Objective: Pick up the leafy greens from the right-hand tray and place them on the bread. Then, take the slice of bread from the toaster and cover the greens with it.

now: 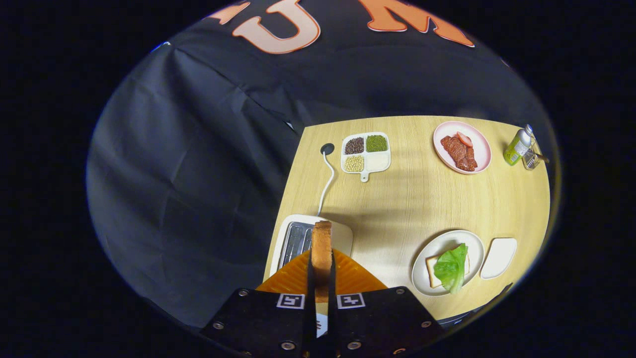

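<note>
Between the fingers of the gripper [322,278] a toast slice [322,247] was pinched upright, edge-on, over the toaster [298,237]; whether it was fully clear of the slot couldn't be told. Off to the right, lettuce [451,268] was already laid on the bread [433,272] on a round plate [472,243], w/ an emptied small tray [498,257] just beside it. Risks were judged thus: the thin slice could be snapped or dropped if the grip was eased in transit; the lettuce, overhanging the bread, could be dragged off if the toast was set down skewed.
</note>
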Action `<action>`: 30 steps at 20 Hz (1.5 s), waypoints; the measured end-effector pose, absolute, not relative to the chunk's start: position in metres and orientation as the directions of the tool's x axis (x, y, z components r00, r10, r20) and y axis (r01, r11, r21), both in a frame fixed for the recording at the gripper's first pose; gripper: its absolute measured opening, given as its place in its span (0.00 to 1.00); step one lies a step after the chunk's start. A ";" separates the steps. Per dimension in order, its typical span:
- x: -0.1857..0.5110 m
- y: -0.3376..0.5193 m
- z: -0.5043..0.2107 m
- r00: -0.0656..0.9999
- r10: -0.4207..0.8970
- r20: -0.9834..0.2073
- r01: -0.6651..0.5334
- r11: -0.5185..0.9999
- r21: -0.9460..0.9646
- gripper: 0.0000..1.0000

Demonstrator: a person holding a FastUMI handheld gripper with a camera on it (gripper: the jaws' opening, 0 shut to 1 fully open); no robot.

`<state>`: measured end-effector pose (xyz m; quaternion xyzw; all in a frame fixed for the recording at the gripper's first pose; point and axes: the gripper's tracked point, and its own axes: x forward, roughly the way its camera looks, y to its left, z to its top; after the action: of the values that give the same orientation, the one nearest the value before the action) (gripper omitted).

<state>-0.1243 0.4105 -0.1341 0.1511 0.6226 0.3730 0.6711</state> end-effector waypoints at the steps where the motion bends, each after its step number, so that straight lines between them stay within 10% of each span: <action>1: -0.119 0.398 -0.138 -0.045 0.693 -0.719 -0.320 0.672 0.668 0.09; 30: -0.143 0.219 -0.374 -0.183 0.644 -0.743 -0.365 0.657 0.660 0.09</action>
<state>-0.1426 0.2194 -0.3744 0.1064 0.6566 0.4002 0.6304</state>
